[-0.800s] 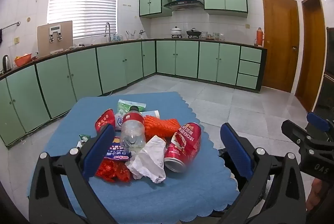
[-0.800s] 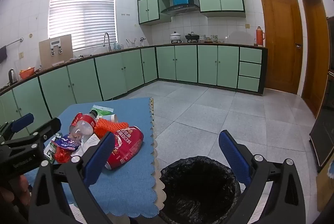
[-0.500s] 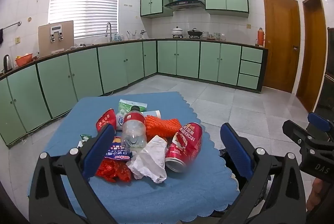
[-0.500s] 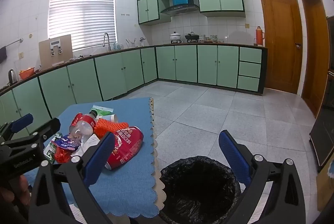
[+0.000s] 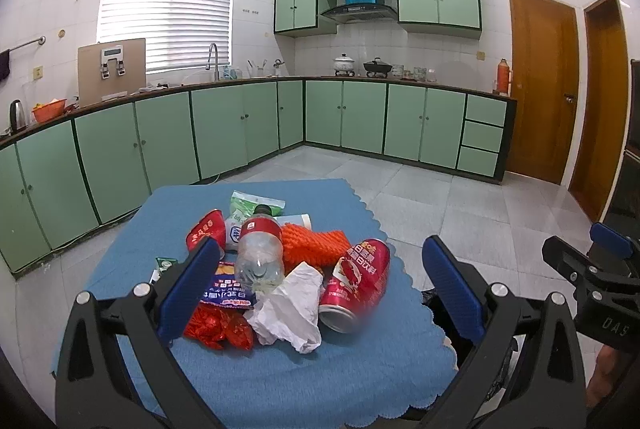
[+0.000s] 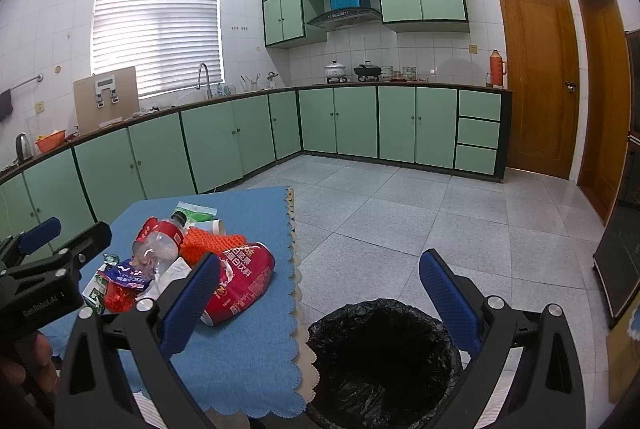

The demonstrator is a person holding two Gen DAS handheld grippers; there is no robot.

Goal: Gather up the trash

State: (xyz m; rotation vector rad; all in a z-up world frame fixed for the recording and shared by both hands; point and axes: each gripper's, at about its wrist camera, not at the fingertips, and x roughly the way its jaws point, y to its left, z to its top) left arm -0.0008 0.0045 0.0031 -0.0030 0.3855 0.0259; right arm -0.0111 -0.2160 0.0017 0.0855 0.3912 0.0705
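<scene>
A pile of trash lies on a blue-clothed table [image 5: 280, 381]: a red can [image 5: 356, 285] on its side, a clear plastic bottle [image 5: 259, 249] with a red label, crumpled white tissue [image 5: 292, 309], orange netting [image 5: 316, 243], red and blue wrappers [image 5: 224, 313]. My left gripper [image 5: 320, 293] is open and empty, hovering just in front of the pile. My right gripper [image 6: 324, 297] is open and empty, above a bin lined with a black bag [image 6: 380, 353] beside the table. The can [image 6: 240, 281] also shows in the right wrist view.
Green kitchen cabinets [image 5: 224, 129] run along the far walls, with tiled floor [image 6: 400, 213] between them and the table. Two wooden doors [image 6: 536, 81] stand at the right. The right gripper [image 5: 592, 281] shows at the right edge of the left wrist view.
</scene>
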